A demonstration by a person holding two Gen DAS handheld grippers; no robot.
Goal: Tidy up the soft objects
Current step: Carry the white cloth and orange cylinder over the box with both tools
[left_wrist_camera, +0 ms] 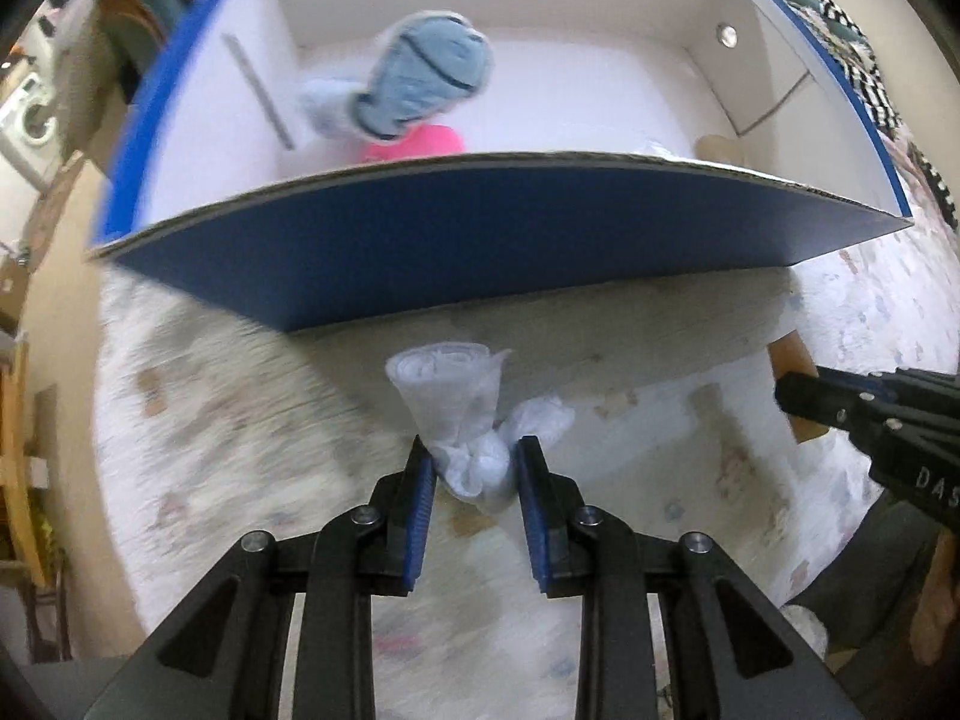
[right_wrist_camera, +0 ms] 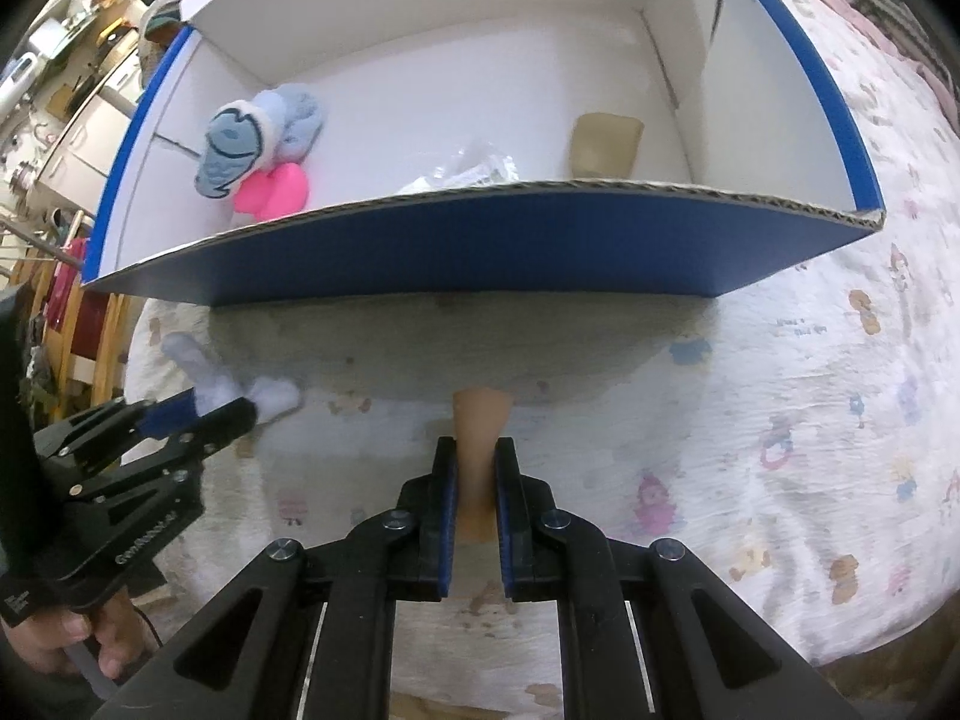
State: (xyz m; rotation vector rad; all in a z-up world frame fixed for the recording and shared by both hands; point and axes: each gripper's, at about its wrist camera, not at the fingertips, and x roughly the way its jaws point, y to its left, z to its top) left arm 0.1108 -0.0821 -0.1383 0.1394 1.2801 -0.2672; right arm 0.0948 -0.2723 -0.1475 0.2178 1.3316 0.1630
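A blue cardboard box (left_wrist_camera: 492, 240) with a white inside stands ahead of both grippers; it also shows in the right wrist view (right_wrist_camera: 480, 252). Inside lie a light blue plush (left_wrist_camera: 426, 84) (right_wrist_camera: 252, 138), a pink soft thing (left_wrist_camera: 420, 144) (right_wrist_camera: 273, 192), a clear plastic bag (right_wrist_camera: 468, 171) and a tan pad (right_wrist_camera: 603, 144). My left gripper (left_wrist_camera: 471, 462) is shut on a white rolled cloth (left_wrist_camera: 456, 408), just short of the box's near wall; this gripper shows at left in the right wrist view (right_wrist_camera: 222, 411). My right gripper (right_wrist_camera: 477, 462) is shut on a tan soft piece (right_wrist_camera: 480, 450).
The box rests on a bed sheet (right_wrist_camera: 780, 420) with small cartoon prints. My right gripper's body shows at the right edge of the left wrist view (left_wrist_camera: 870, 420). Furniture and clutter stand beyond the bed at left (right_wrist_camera: 72, 90).
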